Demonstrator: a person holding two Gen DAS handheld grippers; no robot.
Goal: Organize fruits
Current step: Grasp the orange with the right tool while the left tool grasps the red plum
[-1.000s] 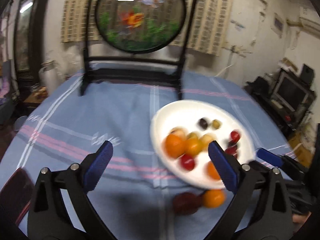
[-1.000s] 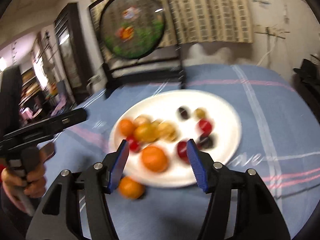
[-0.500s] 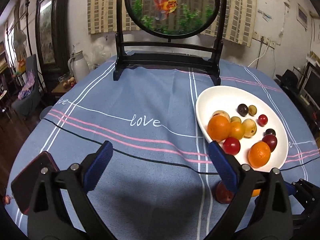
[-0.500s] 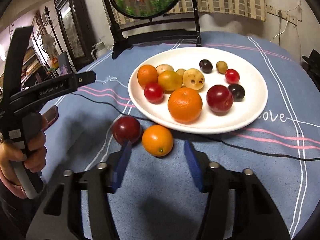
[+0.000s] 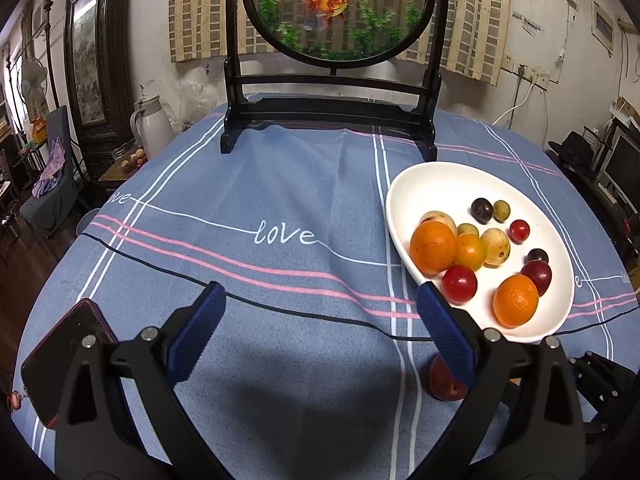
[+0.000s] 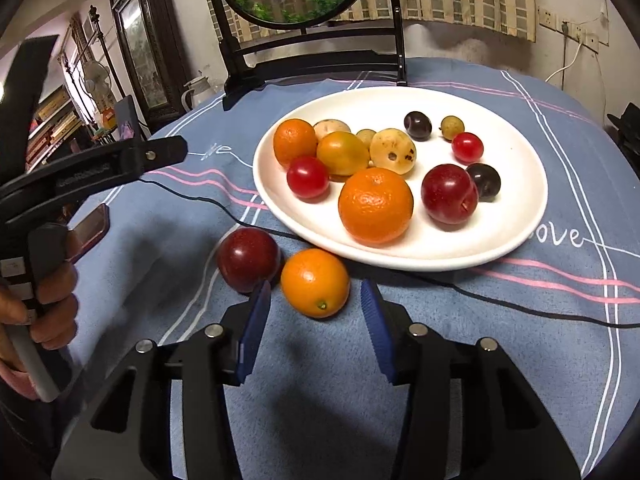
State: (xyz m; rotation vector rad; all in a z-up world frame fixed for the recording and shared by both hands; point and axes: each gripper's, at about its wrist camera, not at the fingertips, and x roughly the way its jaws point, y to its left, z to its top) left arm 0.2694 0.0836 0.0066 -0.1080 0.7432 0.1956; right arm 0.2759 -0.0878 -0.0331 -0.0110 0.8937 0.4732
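I am lining up my right claw (image 6: 315, 330) on a stray orange (image 6: 315, 282) lying on the table, just outside the white plate (image 6: 516, 236).

The orange is sitting dead ahead between its wide-spread jaws, touching a red plum (image 6: 248, 259) leftward; my left claw (image 5: 320, 334), also wide and holding nothing, is hovering farther off.

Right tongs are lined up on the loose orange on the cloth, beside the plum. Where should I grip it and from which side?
Take the loose orange across its widest middle, coming straight in from the near side as the right tongs already point. It is round, so only the equator gives the pads purchase. The plum sits tight against its left, so slip that finger in carefully; the plate rim blocks the far side.
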